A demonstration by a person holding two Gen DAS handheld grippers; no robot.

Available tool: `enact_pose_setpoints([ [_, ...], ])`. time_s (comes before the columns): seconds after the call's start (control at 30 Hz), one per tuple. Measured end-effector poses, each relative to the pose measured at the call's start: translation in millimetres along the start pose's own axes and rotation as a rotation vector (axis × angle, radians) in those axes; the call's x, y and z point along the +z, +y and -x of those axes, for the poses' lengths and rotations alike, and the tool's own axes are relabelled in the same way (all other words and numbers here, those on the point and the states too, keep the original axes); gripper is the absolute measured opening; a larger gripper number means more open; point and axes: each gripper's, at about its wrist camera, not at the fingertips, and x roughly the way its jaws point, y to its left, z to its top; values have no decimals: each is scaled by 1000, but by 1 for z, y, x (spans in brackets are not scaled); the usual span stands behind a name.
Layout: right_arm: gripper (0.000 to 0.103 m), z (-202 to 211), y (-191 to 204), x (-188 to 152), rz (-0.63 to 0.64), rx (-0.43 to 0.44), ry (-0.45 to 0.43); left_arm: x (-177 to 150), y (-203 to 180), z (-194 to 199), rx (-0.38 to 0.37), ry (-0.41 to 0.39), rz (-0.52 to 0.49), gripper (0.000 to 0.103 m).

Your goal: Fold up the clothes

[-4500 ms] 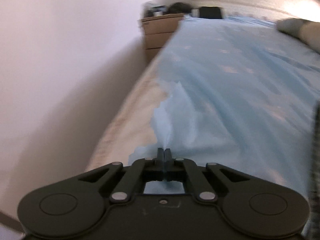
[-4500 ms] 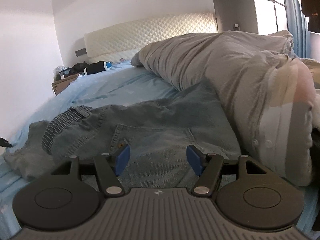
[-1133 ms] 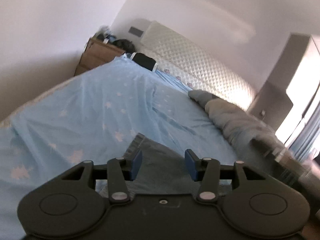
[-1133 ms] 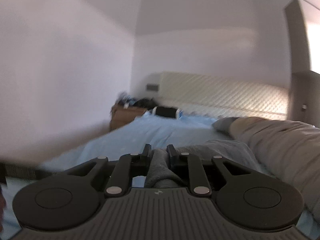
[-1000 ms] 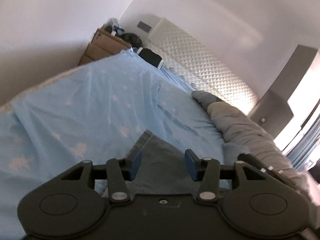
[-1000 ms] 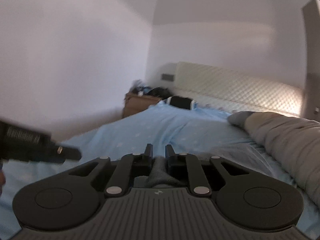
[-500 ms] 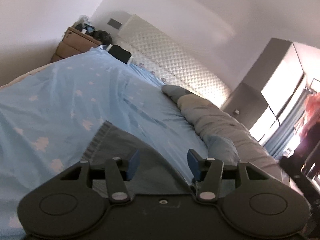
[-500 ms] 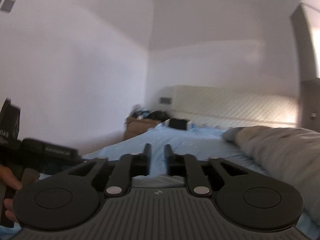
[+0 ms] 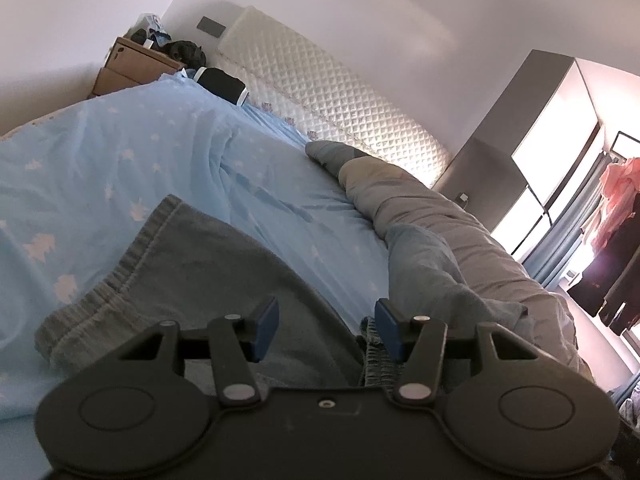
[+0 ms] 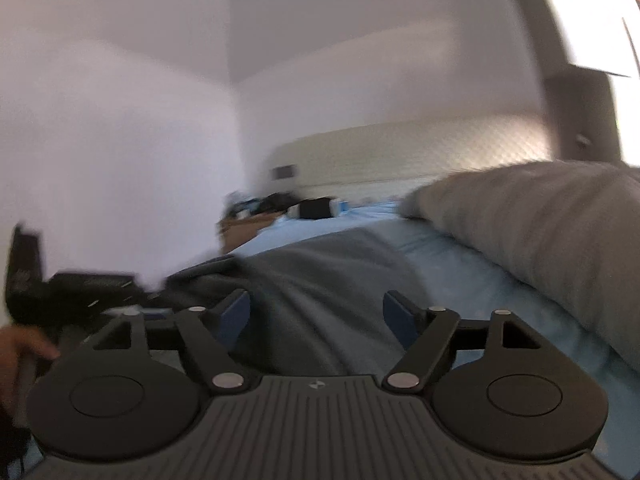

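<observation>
Both tools open over the jeans on the bed.

We see the jeans point(image 9: 208, 264) lying flat on the blue sheet point(image 9: 120, 168), beside the grey duvet point(image 9: 440, 240). Our left tool point(image 9: 326, 320) hangs just above the denim, jaws apart, nothing pinched between the pads. Our right tool point(image 10: 316, 314) has just been opening and its jaws stand wide, with the jeans point(image 10: 320, 268) lying below them, not clamped. In the blurred right view, the left tool point(image 10: 60, 292) and a hand point(image 10: 20, 344) sit at the left edge.
</observation>
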Motion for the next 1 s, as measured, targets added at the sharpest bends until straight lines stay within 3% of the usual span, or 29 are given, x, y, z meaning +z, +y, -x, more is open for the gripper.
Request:
enact_pose_setpoints([
  [0.1, 90, -21, 33, 2, 168, 66, 17, 2, 3, 3, -8, -4, 5, 50],
  [0.17, 90, -32, 63, -2, 336, 58, 19, 5, 5, 6, -9, -14, 15, 50],
  [0.27, 93, -48, 88, -8, 464, 27, 28, 11, 8, 9, -12, -22, 32, 53],
  [0.47, 99, -76, 100, -25, 583, -112, 51, 16, 11, 13, -16, -31, 39, 58],
  [0.63, 101, -81, 90, -34, 557, -162, 108, 17, 8, 10, -60, -13, 55, 65],
  [0.7, 96, -82, 85, -37, 530, -168, 129, 16, 7, 9, -105, 1, 80, 74],
  [0.73, 88, -80, 85, -38, 524, -171, 121, 15, 7, 7, -127, 10, 99, 77],
  [0.77, 70, -77, 85, -40, 518, -174, 113, 15, 8, 6, -148, 20, 118, 83],
  [0.83, 48, -71, 86, -40, 497, -192, 94, 12, 9, 1, -199, 35, 173, 85],
  [0.93, 39, -66, 89, -38, 460, -205, 73, 10, 8, -9, -287, 58, 263, 86],
  [1.0, 37, -72, 91, -39, 453, -210, 52, 11, 1, -13, -297, 52, 277, 86],
])
